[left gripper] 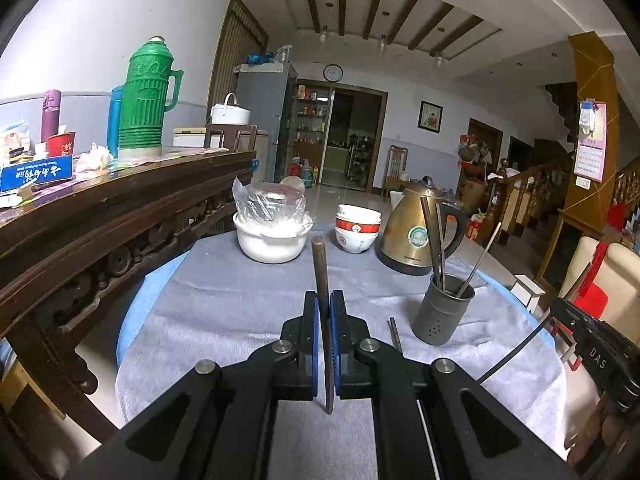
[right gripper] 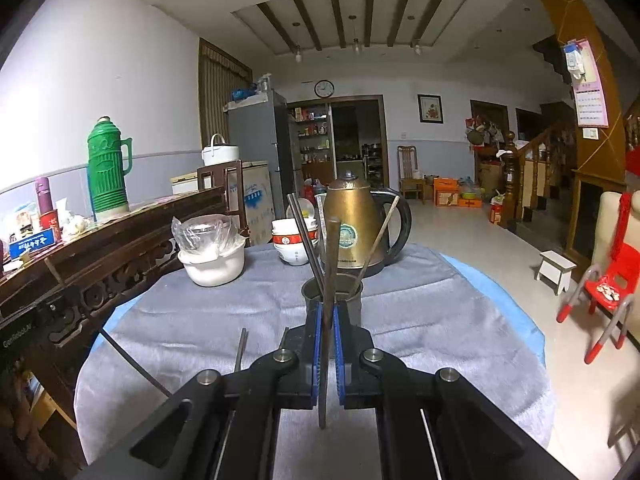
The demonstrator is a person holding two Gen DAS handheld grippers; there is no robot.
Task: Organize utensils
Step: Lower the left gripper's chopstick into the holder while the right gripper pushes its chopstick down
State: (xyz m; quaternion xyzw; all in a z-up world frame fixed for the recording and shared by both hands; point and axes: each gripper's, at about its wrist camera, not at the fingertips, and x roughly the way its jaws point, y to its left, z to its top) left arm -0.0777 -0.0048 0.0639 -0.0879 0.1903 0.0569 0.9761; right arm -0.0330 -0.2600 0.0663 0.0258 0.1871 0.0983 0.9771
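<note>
My left gripper (left gripper: 325, 300) is shut on a dark chopstick (left gripper: 320, 268) that stands nearly upright above the grey cloth. My right gripper (right gripper: 328, 312) is shut on another dark chopstick (right gripper: 331, 256), just in front of the grey metal utensil cup (right gripper: 352, 284). The cup (left gripper: 442, 308) holds several chopsticks (left gripper: 430, 236) and stands to the right of the left gripper. One loose chopstick (left gripper: 395, 334) lies on the cloth by the cup; it also shows in the right wrist view (right gripper: 241, 350).
A gold kettle (left gripper: 416, 232), stacked red-and-white bowls (left gripper: 357, 228) and a white pot with a plastic bag (left gripper: 272, 236) stand at the back of the round table (left gripper: 224, 304). A dark wooden sideboard (left gripper: 100, 216) with a green thermos (left gripper: 142, 96) is on the left.
</note>
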